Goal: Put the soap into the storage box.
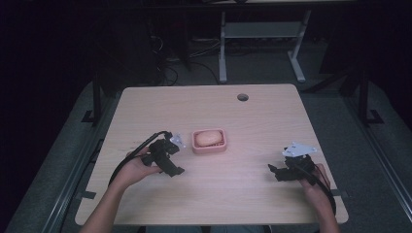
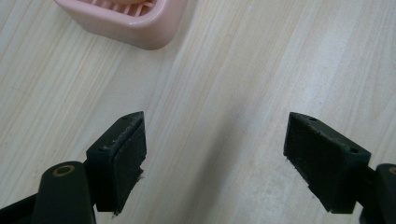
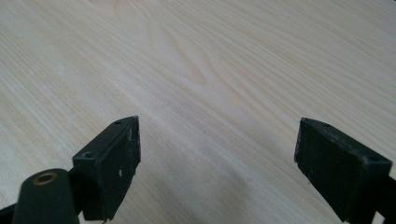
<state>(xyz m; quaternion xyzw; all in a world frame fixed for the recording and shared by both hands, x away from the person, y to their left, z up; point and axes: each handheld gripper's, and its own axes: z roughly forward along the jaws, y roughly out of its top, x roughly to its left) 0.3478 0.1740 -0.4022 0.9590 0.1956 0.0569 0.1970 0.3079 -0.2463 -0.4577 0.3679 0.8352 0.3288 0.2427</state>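
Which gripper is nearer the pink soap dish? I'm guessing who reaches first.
Left. The left gripper sits just beside the pink soap dish; the right gripper is farther off, across bare table.

My left gripper (image 2: 215, 163) is facing bare table (image 1: 252, 116), with only the pink soap dish (image 1: 210, 141) sitting just ahead. My right gripper (image 3: 217, 170) is looking over wide open wood, nothing blocking.

One pink soap dish (image 1: 210, 148), one soap bar (image 1: 207, 138), two grippers, one table (image 1: 252, 116).
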